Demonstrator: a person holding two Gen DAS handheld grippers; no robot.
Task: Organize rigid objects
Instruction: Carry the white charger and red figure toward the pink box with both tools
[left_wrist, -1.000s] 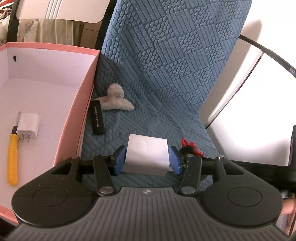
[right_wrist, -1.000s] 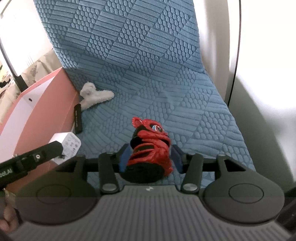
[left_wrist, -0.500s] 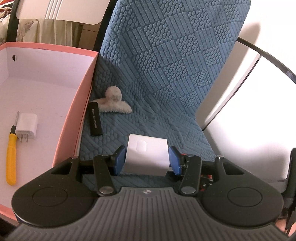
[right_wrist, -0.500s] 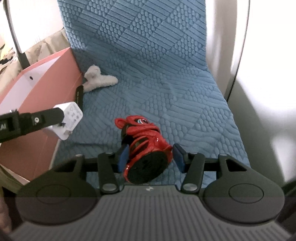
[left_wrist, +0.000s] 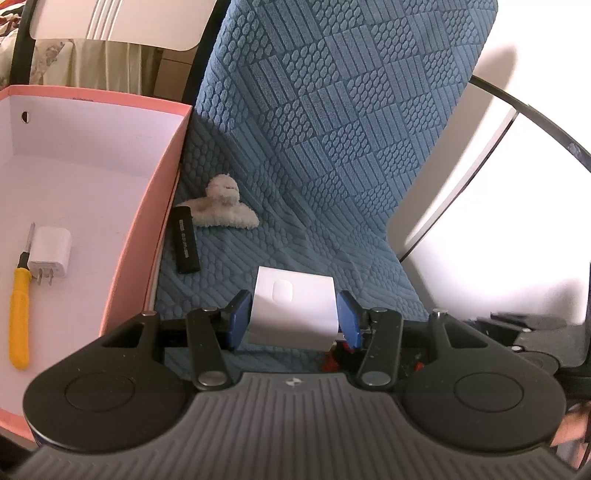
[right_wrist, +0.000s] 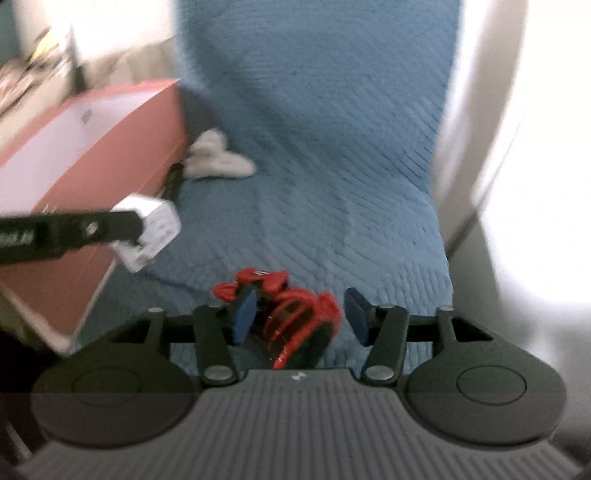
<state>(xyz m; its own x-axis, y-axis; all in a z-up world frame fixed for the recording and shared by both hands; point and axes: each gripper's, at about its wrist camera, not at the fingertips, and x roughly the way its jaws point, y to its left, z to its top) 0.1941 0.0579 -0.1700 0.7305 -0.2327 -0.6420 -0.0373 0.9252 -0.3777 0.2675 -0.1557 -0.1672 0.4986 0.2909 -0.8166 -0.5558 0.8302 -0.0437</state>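
Left gripper (left_wrist: 294, 314) clamped on a white charger cube (left_wrist: 293, 308), both blue pads against its sides, held above the blue quilted cover (left_wrist: 332, 155) just right of the pink box (left_wrist: 147, 236). Right gripper (right_wrist: 301, 317) stood open, pads apart; red toy (right_wrist: 295, 317) lay between them on the cover, right pad clear of it. In the box: second white charger (left_wrist: 50, 254) beside a yellow screwdriver (left_wrist: 18, 295). Black stick (left_wrist: 185, 239) and fluffy white clip (left_wrist: 221, 212) lay by the box wall.
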